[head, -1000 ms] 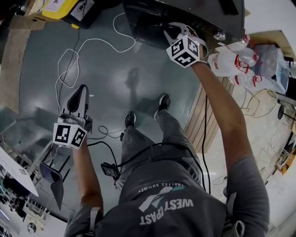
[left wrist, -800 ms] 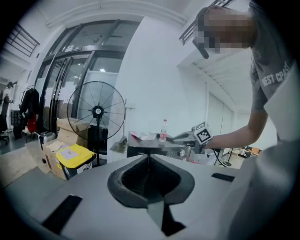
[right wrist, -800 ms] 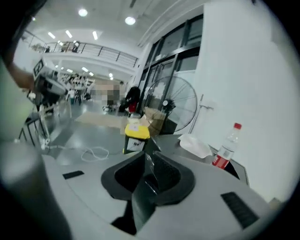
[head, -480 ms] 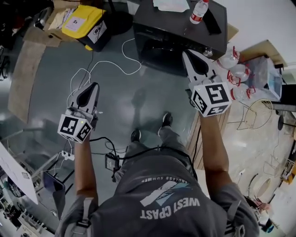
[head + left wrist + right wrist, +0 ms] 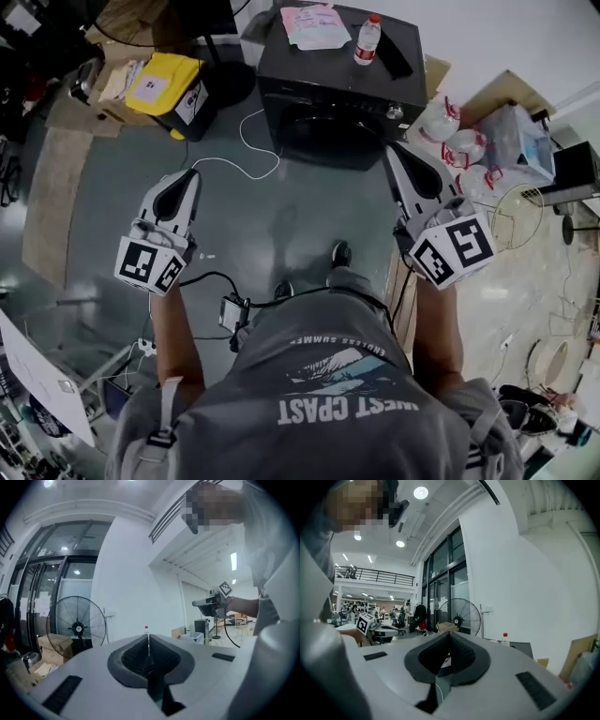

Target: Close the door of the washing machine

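The black washing machine (image 5: 342, 89) stands ahead of me in the head view, and its round front door (image 5: 326, 139) looks flush with the front. My right gripper (image 5: 394, 155) is held up in front of the machine's right corner, clear of it. Its jaws have just been closing and now stand shut with nothing between them (image 5: 449, 639). My left gripper (image 5: 186, 178) hangs over the floor to the machine's left, also shut and empty (image 5: 148, 641). A water bottle (image 5: 367, 37) and a pink sheet (image 5: 314, 26) lie on the machine's top.
A yellow box (image 5: 164, 84) sits left of the machine. A white cable (image 5: 234, 164) loops over the grey floor. Large water jugs (image 5: 450, 127) and a clear bin (image 5: 520, 136) stand to the right, beside a wooden panel (image 5: 401, 281). A pedestal fan (image 5: 77, 627) stands behind.
Both grippers have risen toward the head camera. The right one has drawn back from the machine's front, rolled and closed. The machine's top has come fully into view.
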The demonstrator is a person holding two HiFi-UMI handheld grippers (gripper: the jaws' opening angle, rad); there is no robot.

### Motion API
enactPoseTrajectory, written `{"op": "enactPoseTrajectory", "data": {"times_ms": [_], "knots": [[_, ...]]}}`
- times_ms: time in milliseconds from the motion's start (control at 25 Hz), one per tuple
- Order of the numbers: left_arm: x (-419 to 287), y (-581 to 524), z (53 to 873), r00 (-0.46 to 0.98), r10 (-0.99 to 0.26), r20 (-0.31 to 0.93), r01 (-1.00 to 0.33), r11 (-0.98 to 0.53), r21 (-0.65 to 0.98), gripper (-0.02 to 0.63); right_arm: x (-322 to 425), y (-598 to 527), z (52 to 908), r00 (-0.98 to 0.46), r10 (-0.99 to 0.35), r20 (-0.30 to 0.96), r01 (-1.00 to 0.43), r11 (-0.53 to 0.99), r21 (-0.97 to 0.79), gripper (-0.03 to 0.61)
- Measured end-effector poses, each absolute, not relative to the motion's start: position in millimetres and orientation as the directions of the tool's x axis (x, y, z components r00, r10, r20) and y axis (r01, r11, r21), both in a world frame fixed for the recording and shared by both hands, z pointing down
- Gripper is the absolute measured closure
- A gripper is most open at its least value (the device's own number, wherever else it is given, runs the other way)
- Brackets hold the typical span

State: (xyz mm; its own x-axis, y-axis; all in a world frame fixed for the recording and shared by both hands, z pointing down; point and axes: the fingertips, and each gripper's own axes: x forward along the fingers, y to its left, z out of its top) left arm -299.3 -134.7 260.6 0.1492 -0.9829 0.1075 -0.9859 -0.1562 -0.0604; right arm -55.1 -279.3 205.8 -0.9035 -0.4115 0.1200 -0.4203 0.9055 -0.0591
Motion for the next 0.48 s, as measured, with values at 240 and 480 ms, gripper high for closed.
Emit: {"op": "enactPoseTrajectory", "data": {"times_ms": [240,480], "knots": [[-284.6,-131.0,249.3,0.211,-0.974,0.087,-0.973,-0.217,-0.075,0.591,-23.7,-257.1,198.4,-0.872,-0.474,0.124,-0.483,0.874,-0.055,0.552],[-271.8,-133.9,249.2,0.257,-0.963,0.086,-0.962,-0.263,-0.072,0.591,-6.7,-248.8,199.6,-0.854,-0.503,0.133,-0.513,0.856,-0.054,0.552]]}}
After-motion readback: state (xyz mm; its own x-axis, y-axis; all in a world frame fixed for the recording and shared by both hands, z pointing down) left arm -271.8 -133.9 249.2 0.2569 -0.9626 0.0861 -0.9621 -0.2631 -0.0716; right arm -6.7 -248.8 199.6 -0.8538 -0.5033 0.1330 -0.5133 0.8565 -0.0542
